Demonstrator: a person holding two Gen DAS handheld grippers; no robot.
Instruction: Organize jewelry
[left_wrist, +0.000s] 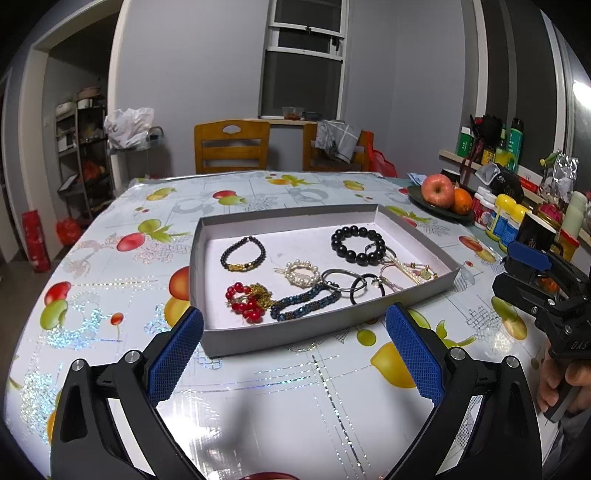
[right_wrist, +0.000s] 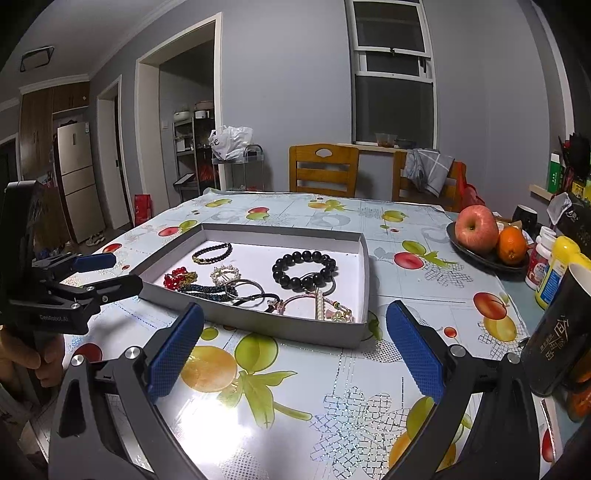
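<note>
So, it looks like the sorting is pretty much done, or at least all the jewelry in view already sits inside the shallow grey tray (left_wrist: 258, 338) on the bench (left_wrist: 295, 398). Nothing loose shows on the fruit-print cloth around it. Inside there's a big black bead bracelet (left_wrist: 357, 245), a thin dark bracelet with gold beads (left_wrist: 243, 254), a pearl clip (left_wrist: 303, 274), a red bead cluster (left_wrist: 245, 302), a blue beaded band (left_wrist: 304, 301) and some rings and cords piled at the right end. What's left, if anything, is probably untangling that pile, since those pieces overlap.

The left tool (left_wrist: 293, 354) hangs just short of the tray's near wall, both fingers spread wide, nothing between them. The right tool (right_wrist: 295, 354) is the same: wide open, empty, just in front of the tray's near edge. Both sit low over the bench, tray dead ahead, jewelry a bit beyond the fingertips.
</note>
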